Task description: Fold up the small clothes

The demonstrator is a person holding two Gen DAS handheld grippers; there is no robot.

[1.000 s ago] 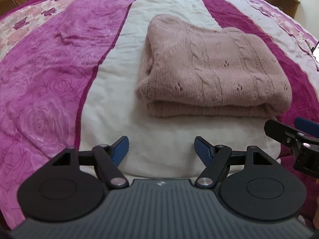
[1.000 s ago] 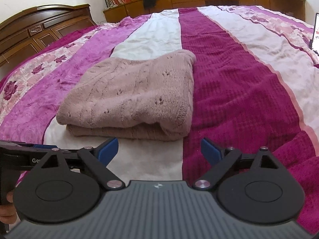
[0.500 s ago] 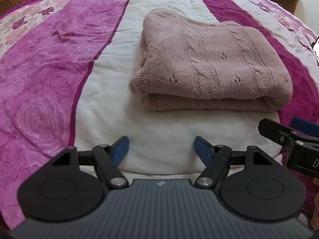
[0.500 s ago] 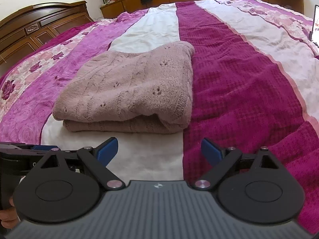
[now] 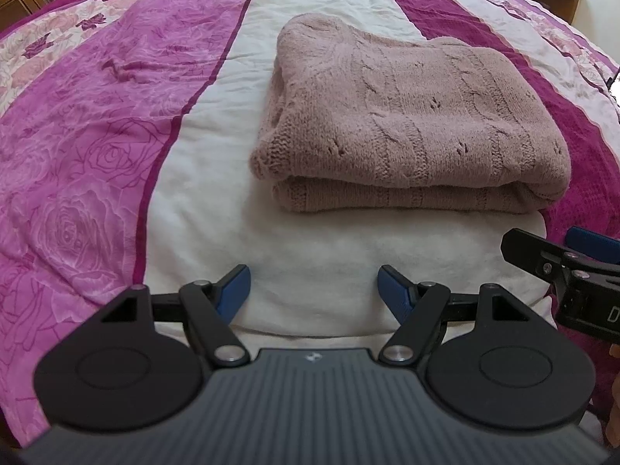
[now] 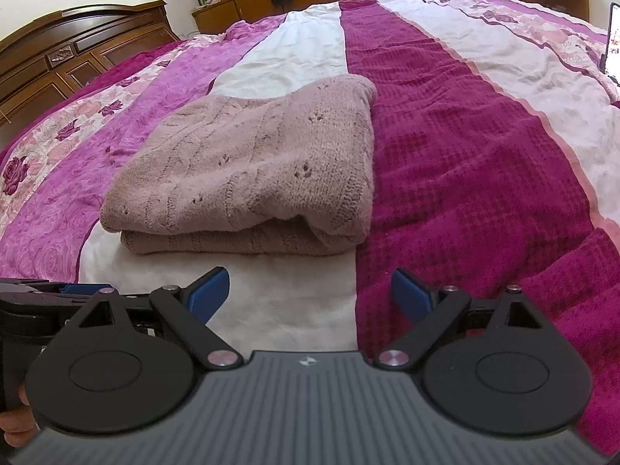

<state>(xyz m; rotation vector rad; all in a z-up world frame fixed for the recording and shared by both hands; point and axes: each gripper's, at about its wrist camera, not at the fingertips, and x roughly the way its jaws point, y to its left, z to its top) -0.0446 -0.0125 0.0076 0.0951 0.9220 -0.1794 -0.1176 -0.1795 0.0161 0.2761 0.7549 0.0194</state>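
Now the folded pink sweater (image 5: 410, 116) is lying on the bed (image 5: 97, 124) at twelve o'clock, both the left tool (image 5: 313, 290) and right tool (image 6: 310, 294) gaping wide, gripping nothing. Any careless snag is risking undoing those loose knit layers.

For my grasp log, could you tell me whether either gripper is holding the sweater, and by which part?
Nothing is held. The left gripper and right gripper are both open, short of the folded sweater on the bed.

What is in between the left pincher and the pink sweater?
Only bare white bedspread lies between the left gripper and the sweater, in the left wrist view.
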